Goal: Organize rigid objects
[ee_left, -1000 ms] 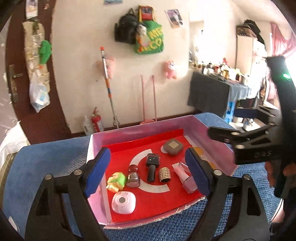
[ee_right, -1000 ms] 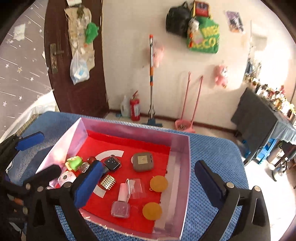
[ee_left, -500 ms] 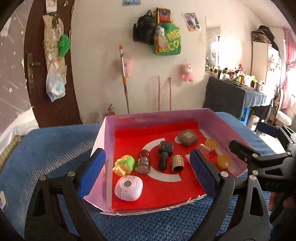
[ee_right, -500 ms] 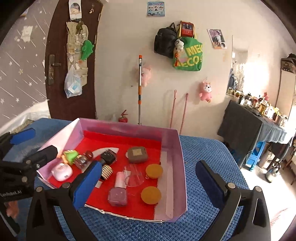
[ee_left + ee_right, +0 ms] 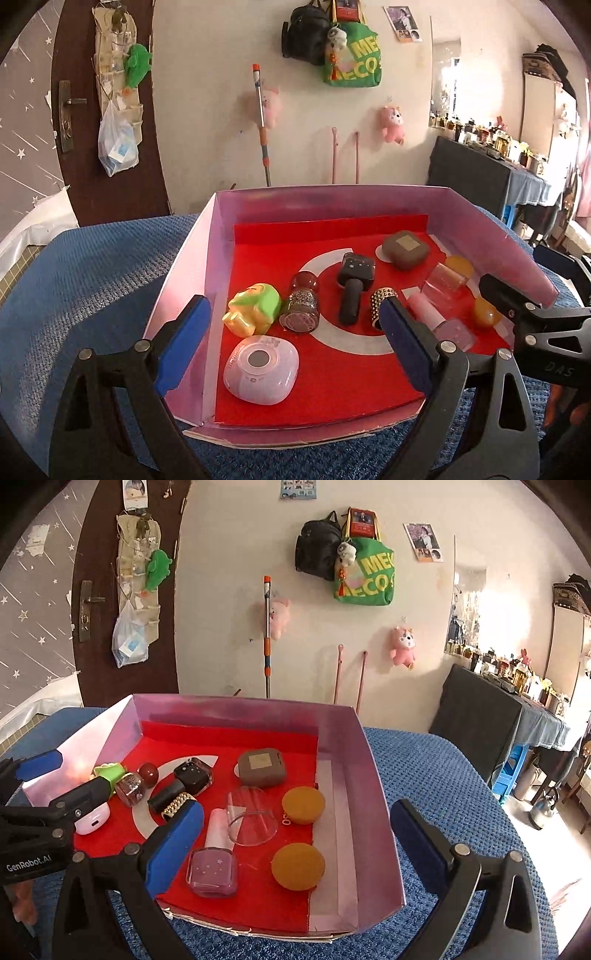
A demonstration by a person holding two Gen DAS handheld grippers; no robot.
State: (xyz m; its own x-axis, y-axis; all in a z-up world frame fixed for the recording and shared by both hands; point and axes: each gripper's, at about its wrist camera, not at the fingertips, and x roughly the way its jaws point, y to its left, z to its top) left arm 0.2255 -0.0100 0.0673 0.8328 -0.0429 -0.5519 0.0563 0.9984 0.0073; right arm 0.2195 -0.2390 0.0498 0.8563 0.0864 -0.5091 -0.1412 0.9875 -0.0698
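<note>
**Here, both tongs hang spread over a box of small rigid things**

Here a shallow pink-walled box with a red floor sits on a blue textured cloth. The small hard items all lie inside it.

Along the left side lie a green and yellow toy figure and, nearer the front edge, a rounded pale lilac case with a grey disc on top. Just beside the toy lies a glittery little bottle with a dark red ball cap, tipped on its side. In the middle lies a black toy microphone, and next to it a short gold studded cylinder. Toward the back sits a grey-brown rounded case. On the right, a pink nail-polish bottle lies flat, a clear plastic cup lies on its side touching it, and two amber-orange discs rest near the right wall, apart from each other.

The left gripper hangs above the front left of the box, its blue pads spread wide with nothing pinched. The right gripper hangs over the front right, jaws likewise wide apart and gripping nothing.
</note>
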